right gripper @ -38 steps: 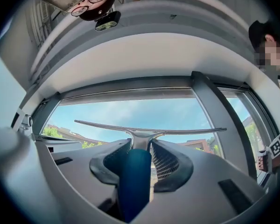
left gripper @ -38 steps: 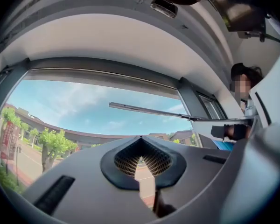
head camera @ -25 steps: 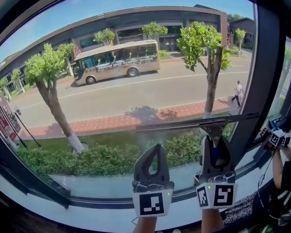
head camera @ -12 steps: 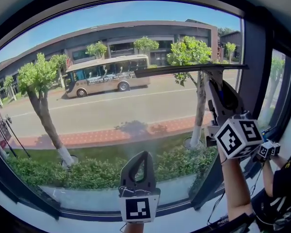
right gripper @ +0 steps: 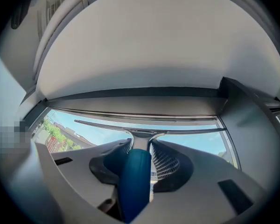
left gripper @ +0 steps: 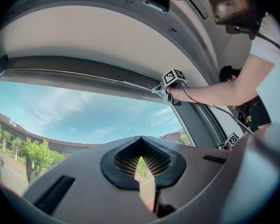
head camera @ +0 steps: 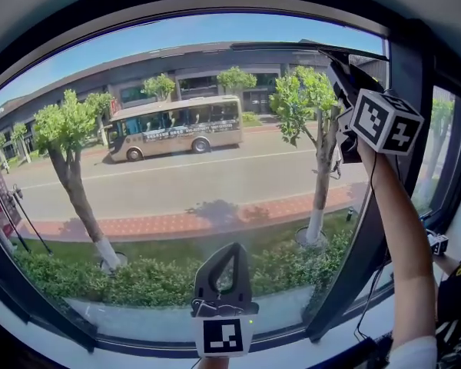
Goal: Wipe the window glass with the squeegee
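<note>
The window glass (head camera: pixel 177 167) fills most of the head view, set in a dark window frame (head camera: pixel 403 60), with a road, trees and 1 beige bus (head camera: pixel 174 127) outside. The squeegee (head camera: pixel 307 48) is raised to the top of the pane: its long thin blade lies roughly level just under the upper edge of the frame, at the upper right of the glass, and whether it touches the glass cannot be told.

The person's forearm (head camera: pixel 403 229) reaches up along the right side of the window to the right tool (head camera: pixel 343 74), whose marker cube (head camera: pixel 386 121) faces the camera. In the right gripper view the right tool (right gripper: pixel 141 146) is clamped on the squeegee's blue handle (right gripper: pixel 134 181), which stands between its 2 jaws, and the blade (right gripper: pixel 149 130) spans across just beyond the jaw tips.

The left tool (head camera: pixel 232 254) hangs low at the bottom centre, well apart from the squeegee. In its own view the left tool (left gripper: pixel 141 141) has its jaw tips together, holding nothing.
</note>
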`<state>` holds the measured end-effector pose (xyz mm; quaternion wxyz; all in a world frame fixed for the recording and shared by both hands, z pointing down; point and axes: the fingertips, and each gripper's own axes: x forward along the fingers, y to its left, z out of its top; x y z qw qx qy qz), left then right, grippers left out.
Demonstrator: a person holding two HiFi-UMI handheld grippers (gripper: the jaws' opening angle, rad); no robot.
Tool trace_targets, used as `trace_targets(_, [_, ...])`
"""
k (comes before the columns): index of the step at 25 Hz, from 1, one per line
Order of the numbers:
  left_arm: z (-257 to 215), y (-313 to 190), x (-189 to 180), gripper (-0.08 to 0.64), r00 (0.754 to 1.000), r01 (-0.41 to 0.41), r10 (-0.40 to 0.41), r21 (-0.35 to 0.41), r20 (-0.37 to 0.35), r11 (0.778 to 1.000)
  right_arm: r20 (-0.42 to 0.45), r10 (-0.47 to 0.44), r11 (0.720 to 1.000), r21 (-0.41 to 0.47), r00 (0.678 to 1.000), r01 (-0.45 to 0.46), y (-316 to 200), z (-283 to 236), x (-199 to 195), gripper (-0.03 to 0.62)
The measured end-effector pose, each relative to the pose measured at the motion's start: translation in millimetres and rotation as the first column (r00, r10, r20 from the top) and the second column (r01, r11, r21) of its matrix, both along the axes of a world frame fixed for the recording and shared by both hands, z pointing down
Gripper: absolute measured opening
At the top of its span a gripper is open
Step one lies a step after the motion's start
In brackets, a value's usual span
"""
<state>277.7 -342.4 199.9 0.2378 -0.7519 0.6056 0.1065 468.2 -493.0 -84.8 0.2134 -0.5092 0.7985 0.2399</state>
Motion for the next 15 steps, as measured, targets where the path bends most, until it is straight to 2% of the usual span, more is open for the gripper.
trace_targets(5, [-2,0,0,0.002,0.996,0.021,-0.024,0.035,0.086,0.999,0.03,0.042,0.999,-0.018,0.999,-0.041,-19,-20,14,0.137])
trace_targets(7, [0,1,-3,0.002,0.998,0.02,-0.021,0.027,0.057,0.999,0.039,0.041,0.999,-0.019,0.998,-0.041,-19,-27,14,0.137])
trace_targets(10, [0,2,-2,0.002,0.997,0.034,-0.036,0.021,0.066,0.999,0.026,0.058,0.998,-0.02,0.998,-0.057,-21,-36,19,0.137])
trace_targets(15, [-1,-4,-17,0.002,0.998,0.053,-0.053,-0.003,-0.015,0.999,0.011,0.079,0.997,-0.026,0.997,-0.079,-27,-43,18,0.137])
